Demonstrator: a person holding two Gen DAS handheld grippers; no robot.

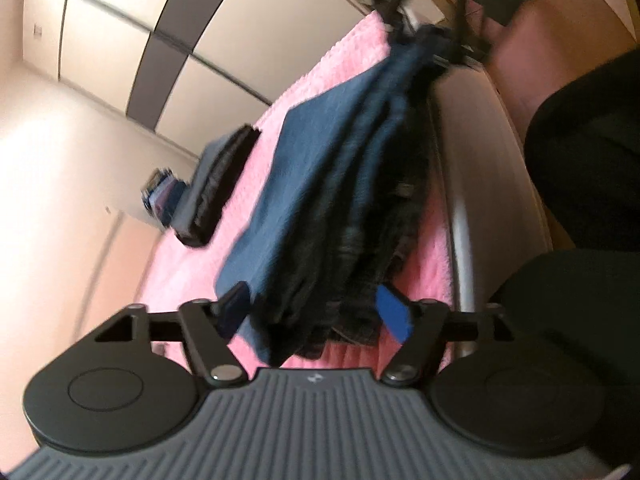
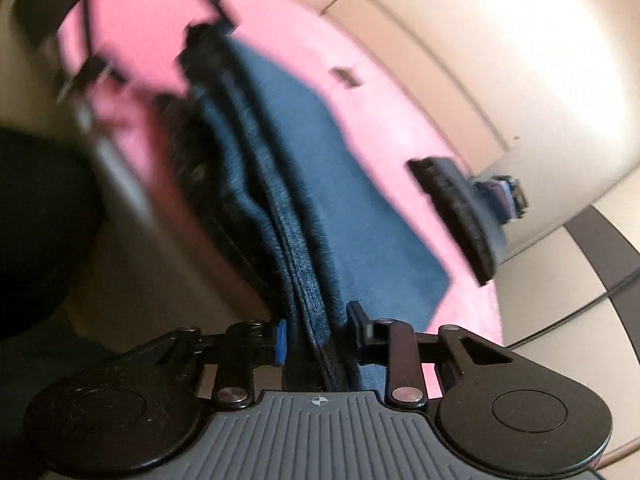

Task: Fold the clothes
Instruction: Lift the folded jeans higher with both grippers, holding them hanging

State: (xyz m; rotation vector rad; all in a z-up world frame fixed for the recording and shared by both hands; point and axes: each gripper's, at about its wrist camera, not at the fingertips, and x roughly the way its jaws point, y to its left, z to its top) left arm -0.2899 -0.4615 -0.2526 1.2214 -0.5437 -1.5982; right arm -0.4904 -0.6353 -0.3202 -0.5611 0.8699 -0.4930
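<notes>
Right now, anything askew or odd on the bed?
Nothing damaged. The jeans are bunched lengthwise, stretched between the left gripper and right gripper, hanging toward the pink blanket edge. Folded dark clothes sit neatly beyond.

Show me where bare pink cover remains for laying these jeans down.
Bare pink cover lies between the jeans and the folded dark stack, continuing toward the wall. The strip by the grey rail is narrow. It is crowded around the stack and the small pile behind it.
</notes>
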